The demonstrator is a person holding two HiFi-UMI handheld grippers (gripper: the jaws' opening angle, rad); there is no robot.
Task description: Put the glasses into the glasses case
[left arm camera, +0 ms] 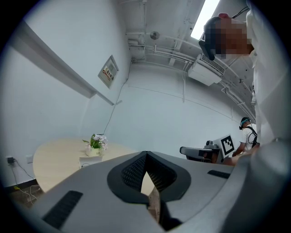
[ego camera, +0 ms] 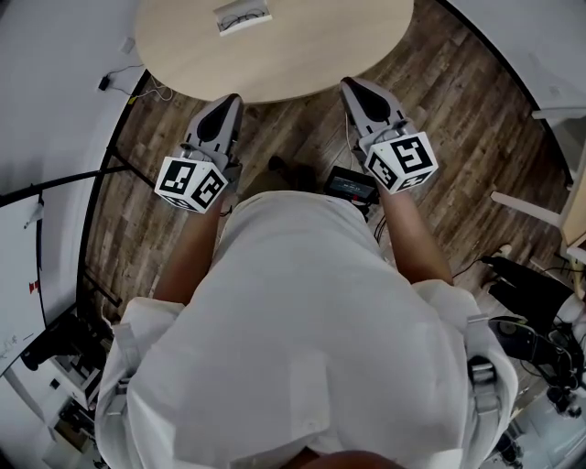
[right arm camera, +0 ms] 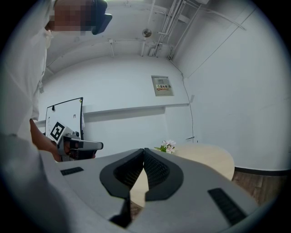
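On the far side of the round beige table (ego camera: 302, 46) lies a white glasses case (ego camera: 243, 16), with what looks like dark-framed glasses on it. My left gripper (ego camera: 234, 98) hangs at the table's near edge, over the floor, its jaws shut and empty. My right gripper (ego camera: 348, 84) is level with it on the right, also shut with nothing held. In the left gripper view the left gripper's (left arm camera: 145, 154) pads meet at the tip. The same holds for the right gripper (right arm camera: 144, 150) in its own view. Both grippers are well short of the case.
A small pot of flowers (left arm camera: 96, 144) stands on the table beside a white box (left arm camera: 90, 160). Dark wood floor (ego camera: 302, 147) lies under the grippers, with a black device (ego camera: 350, 185) on it. A whiteboard (right arm camera: 63, 116) stands to the left, and cables and equipment (ego camera: 531, 339) to the right. Another person (left arm camera: 248, 132) is far off.
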